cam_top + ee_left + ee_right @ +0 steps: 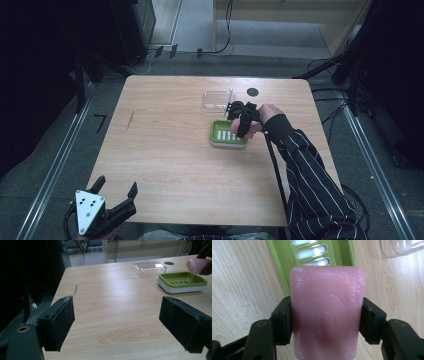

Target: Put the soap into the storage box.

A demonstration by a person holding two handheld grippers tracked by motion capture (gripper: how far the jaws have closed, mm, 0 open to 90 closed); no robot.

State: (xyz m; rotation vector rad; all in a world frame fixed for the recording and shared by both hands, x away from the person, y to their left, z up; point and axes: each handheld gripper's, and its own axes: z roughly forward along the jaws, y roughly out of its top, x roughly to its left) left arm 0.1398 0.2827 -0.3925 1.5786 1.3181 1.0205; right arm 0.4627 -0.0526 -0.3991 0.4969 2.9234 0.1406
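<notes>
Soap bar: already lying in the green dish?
No: the right gripper holds the pink soap bar clamped between its jaws above the near edge of the green dish.

Dark pinstriped sleeve (pixel 310 170); black grippers, padded fingers (pixel 61 323), grey three-cornered plate (pixel 89 210), black cable (pixel 277 170).

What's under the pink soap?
Under the pink soap, held by the right hand-held gripper, lies the green soap dish; its slots partly show, the rest is covered.

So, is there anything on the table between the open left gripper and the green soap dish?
Nothing: in the left gripper view only bare wooden table lies between the left gripper and the soap dish.
</notes>
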